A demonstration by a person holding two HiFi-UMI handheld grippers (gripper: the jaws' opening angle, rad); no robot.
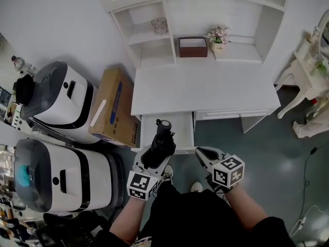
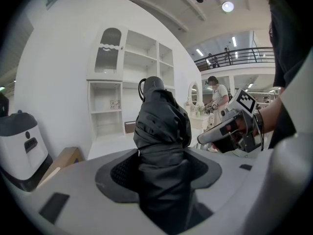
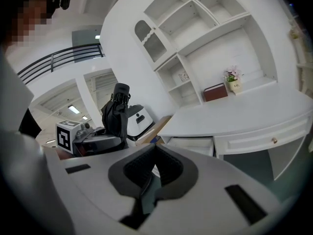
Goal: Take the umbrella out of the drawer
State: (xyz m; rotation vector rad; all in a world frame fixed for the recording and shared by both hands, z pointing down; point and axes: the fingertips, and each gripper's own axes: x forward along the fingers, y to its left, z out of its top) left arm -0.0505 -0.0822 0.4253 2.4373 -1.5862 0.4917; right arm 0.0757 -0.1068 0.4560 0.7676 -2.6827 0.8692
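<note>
**Folded umbrella held at the open desk drawer**

1. Desk [image 1: 205,89]: white, with a flat top. A shelf unit [image 1: 154,50] stood on its back edge against the white wall.
2. Two machines, white with black trim and grey lids: one [image 1: 61,104] was to the left of the desk, the other [image 1: 61,174] nearer the person. Both stood on the floor [image 1: 267,158], which was dark grey-green.
3. Cardboard box [image 1: 115,107]: brown, with a blue stripe on top. It stood between the farther machine and the desk, just beside the desk's left end.
4. Drawer [image 1: 182,130]: white, the left one under the desk top, pulled out toward the person. A second drawer [image 1: 231,113] to its right was closed.
5. Left gripper [image 1: 152,161]: it was held in front of the open drawer with its jaws spread wide and clamped on the umbrella from both sides.
6. Right gripper [image 1: 201,154]: it was held just right of the left one, apart from it. Its jaws were pressed together with nothing between them.
7. Umbrella [image 2: 161,126]: black and folded. It stood up out of the left gripper's jaws with its rounded knob on top. It was out of the drawer, raised over the drawer's front edge in the head view.
8. Brown box [image 1: 193,47]: dark, with an open top, on the lower middle shelf.
9. Flower pot [image 1: 218,39]: small, with pale pink blooms, just right of the brown box.
10. Glass [image 1: 160,25]: small and clear, alone on the upper left shelf.
</note>
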